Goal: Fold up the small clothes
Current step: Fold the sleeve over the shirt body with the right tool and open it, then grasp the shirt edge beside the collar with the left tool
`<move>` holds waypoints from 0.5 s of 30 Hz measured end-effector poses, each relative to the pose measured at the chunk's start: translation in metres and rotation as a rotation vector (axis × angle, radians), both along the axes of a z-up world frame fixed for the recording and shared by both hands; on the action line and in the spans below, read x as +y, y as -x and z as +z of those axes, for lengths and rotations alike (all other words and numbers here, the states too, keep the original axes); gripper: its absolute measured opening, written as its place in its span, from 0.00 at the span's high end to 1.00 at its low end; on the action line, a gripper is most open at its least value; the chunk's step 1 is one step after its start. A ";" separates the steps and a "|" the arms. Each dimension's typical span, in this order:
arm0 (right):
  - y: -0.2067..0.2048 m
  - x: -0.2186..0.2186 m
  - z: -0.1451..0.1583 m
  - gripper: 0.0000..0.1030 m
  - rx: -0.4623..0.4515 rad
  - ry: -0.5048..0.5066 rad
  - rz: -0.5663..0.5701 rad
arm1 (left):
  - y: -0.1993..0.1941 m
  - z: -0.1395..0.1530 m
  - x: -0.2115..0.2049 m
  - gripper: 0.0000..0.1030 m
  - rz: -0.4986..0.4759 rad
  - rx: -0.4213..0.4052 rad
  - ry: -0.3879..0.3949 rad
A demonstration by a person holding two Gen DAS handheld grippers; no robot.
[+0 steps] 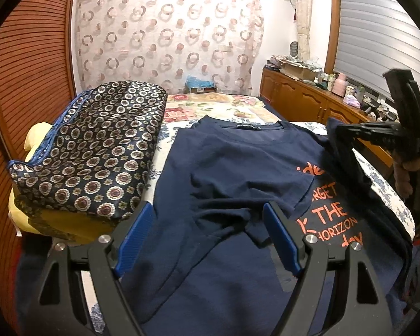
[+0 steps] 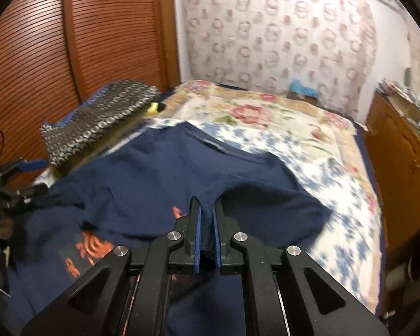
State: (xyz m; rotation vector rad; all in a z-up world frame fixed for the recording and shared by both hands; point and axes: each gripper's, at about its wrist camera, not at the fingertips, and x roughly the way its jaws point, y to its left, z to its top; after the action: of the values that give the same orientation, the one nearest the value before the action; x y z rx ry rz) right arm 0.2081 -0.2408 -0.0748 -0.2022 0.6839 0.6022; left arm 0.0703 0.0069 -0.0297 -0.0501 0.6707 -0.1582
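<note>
We start with the bed (image 1: 226,106), covered in a floral spread, which carries everything here. On it the navy T-shirt (image 1: 232,168) lies flat, collar toward the far end, orange lettering showing on its right half; its left sleeve already lies folded inward over the chest. Just beside it on the left sits a bundle in a dark medallion-print cloth (image 1: 92,151).

Our right tongs (image 2: 206,210) are pressed together on the right sleeve (image 2: 266,204), with a pinch of navy fabric between the blue pads and that side lifted clear of the bed. Our left tongs (image 1: 207,212) hang spread wide over the shirt's middle, holding nothing.

We judge the step in hand to be folding the right side across. To do it well, we would carry the pinched edge low and level toward the centre line, keep the fold straight from shoulder to hem, and let the left tongs pin the body if it starts dragging.
</note>
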 end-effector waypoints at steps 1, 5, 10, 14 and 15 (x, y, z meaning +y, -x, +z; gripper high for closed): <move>-0.002 0.006 0.001 0.77 0.003 -0.014 0.016 | 0.001 0.001 0.001 0.21 0.002 0.000 -0.002; -0.007 0.009 0.000 0.45 -0.010 -0.007 -0.008 | -0.001 0.004 0.004 0.21 0.010 -0.003 -0.012; -0.011 -0.019 -0.009 0.44 -0.007 0.014 -0.095 | -0.012 0.005 0.004 0.21 0.002 0.003 -0.025; -0.022 -0.046 -0.027 0.44 0.024 0.061 -0.168 | -0.031 0.007 -0.002 0.21 -0.040 0.018 -0.045; -0.025 -0.051 -0.032 0.44 0.031 0.076 -0.187 | -0.036 0.008 -0.003 0.21 -0.049 0.021 -0.050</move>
State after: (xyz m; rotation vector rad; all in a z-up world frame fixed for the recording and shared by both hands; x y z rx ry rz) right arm 0.2335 -0.2917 -0.1067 -0.1978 0.7472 0.4012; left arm 0.1061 0.0037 -0.0217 0.0130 0.6972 -0.1879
